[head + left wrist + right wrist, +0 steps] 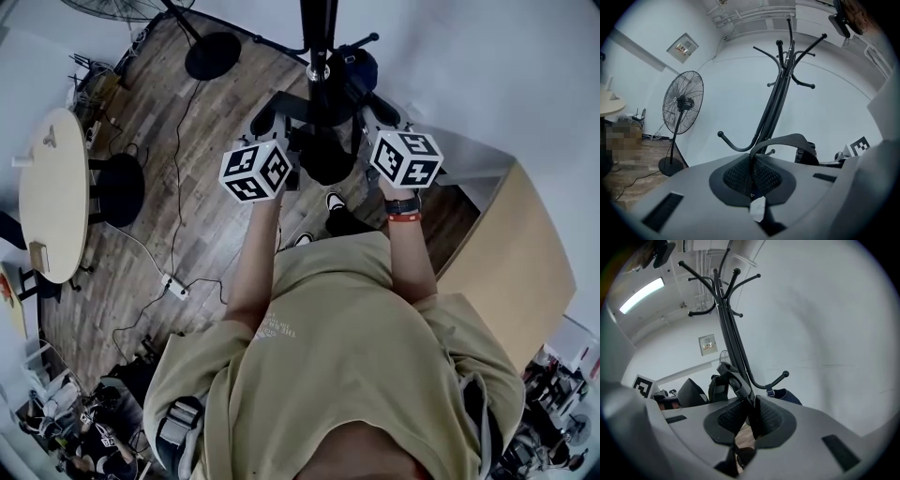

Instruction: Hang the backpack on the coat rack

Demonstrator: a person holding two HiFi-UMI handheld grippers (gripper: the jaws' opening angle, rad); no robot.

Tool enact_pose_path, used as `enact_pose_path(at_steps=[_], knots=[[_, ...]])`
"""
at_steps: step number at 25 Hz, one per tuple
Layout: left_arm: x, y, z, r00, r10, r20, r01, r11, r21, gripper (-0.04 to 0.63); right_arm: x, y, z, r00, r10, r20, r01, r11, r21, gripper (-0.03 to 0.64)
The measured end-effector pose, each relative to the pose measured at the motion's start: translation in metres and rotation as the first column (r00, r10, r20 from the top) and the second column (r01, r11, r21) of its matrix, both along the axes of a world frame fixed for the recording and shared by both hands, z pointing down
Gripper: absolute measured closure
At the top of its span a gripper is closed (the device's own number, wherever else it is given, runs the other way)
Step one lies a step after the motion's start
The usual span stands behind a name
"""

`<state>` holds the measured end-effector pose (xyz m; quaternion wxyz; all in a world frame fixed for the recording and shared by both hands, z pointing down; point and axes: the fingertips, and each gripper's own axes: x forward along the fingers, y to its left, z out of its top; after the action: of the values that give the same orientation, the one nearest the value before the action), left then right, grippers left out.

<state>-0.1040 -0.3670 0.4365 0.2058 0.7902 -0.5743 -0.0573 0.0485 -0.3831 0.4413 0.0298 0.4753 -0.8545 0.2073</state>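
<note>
— Left gripper is clamping one backpack strap; my right gripper is clamping the other strap.

— Where's the backpack?

— I'm holding it up between them, just beside the coat rack, over the wood floor.

No word or number can be read. Below the coat rack, pale print on the person's shirt is too small to make out. Left of the coat rack one cube, and right of it a second cube, carry black-and-white square markers. A white tag under the backpack strap shows no legible print.
</note>
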Motion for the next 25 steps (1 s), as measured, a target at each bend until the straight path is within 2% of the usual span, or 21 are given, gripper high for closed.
enact_pose_path(at_steps=[18,25], knots=[[-0.014,-0.015,0.054,0.999,-0.026,0.023,0.029,0.994,-0.11,0.571,0.008,-0.005,0.054,0.998,0.033,-0.05,-0.039,0.992,-0.117,0.554],[-0.033,-0.018,0.086,0.998,-0.059,0.031,0.063,0.983,-0.172,0.571,0.011,-0.003,0.079,0.997,0.046,-0.061,-0.056,0.984,-0.169,0.554]])
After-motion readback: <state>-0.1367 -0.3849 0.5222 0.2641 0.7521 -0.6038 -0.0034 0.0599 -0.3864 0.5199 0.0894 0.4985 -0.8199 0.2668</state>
